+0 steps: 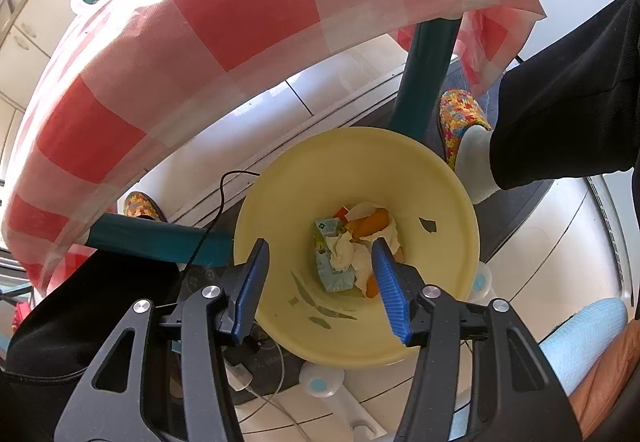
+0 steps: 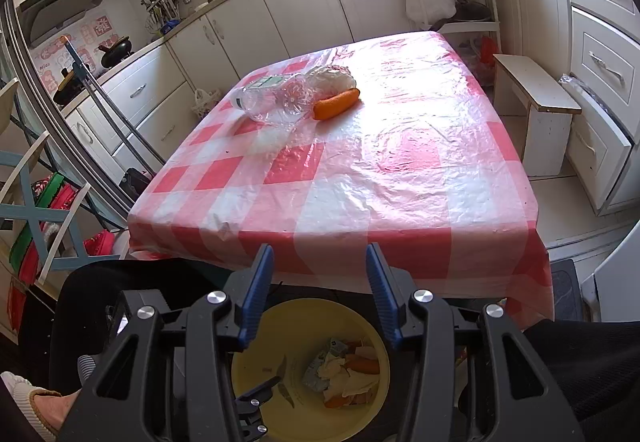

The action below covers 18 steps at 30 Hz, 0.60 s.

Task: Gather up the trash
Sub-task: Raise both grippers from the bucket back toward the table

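Note:
A yellow trash bin (image 1: 436,198) stands on the floor beside the table; it also shows in the right wrist view (image 2: 248,362). Inside lie a small carton (image 1: 330,270), crumpled tissues (image 1: 344,252) and orange carrot pieces (image 1: 372,224). My left gripper (image 1: 320,278) is open and empty right above the bin's mouth. My right gripper (image 2: 318,294) is open and empty, above the bin near the table's front edge. On the table lie a clear plastic bottle (image 2: 276,100), a carrot (image 2: 336,104) and a white netted bundle (image 2: 332,76).
The table has a red and white checked cloth (image 2: 360,170) and teal legs (image 1: 424,82). A person's leg and patterned slipper (image 1: 460,118) stand beside the bin. A small bench (image 2: 536,102) and cabinets stand to the right. A chair (image 2: 36,202) stands at left.

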Available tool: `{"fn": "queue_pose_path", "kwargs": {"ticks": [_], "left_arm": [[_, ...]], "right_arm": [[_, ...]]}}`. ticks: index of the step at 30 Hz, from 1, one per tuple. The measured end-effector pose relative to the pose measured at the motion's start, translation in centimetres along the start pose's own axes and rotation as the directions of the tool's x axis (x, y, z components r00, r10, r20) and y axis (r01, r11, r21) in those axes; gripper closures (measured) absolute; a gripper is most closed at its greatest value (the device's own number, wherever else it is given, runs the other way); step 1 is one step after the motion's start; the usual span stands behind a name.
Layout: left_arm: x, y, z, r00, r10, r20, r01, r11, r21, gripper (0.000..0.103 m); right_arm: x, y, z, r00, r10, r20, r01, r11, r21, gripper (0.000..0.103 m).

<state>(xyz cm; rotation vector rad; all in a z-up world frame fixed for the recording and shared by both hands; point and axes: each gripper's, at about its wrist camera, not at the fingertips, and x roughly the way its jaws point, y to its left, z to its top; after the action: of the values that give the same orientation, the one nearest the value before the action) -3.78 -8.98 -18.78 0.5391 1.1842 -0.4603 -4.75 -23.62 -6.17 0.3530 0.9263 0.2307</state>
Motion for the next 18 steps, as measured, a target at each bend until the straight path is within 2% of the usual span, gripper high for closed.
{"fn": "queue_pose_path", "kwargs": {"ticks": [8, 18], "left_arm": [[-0.7, 0.2, 0.2, 0.999, 0.005, 0.032, -0.005, 1.000, -0.006, 0.051], [-3.6, 1.7, 0.7, 0.985, 0.013, 0.172, -0.001, 0.998, -0.070, 0.051]], "right_arm": [[0.0, 0.0, 0.0, 1.000, 0.000, 0.001, 0.000, 1.000, 0.000, 0.056], [-0.1, -0.7, 0.2, 1.000, -0.017, 0.022, 0.017, 1.000, 0.014, 0.055]]}}
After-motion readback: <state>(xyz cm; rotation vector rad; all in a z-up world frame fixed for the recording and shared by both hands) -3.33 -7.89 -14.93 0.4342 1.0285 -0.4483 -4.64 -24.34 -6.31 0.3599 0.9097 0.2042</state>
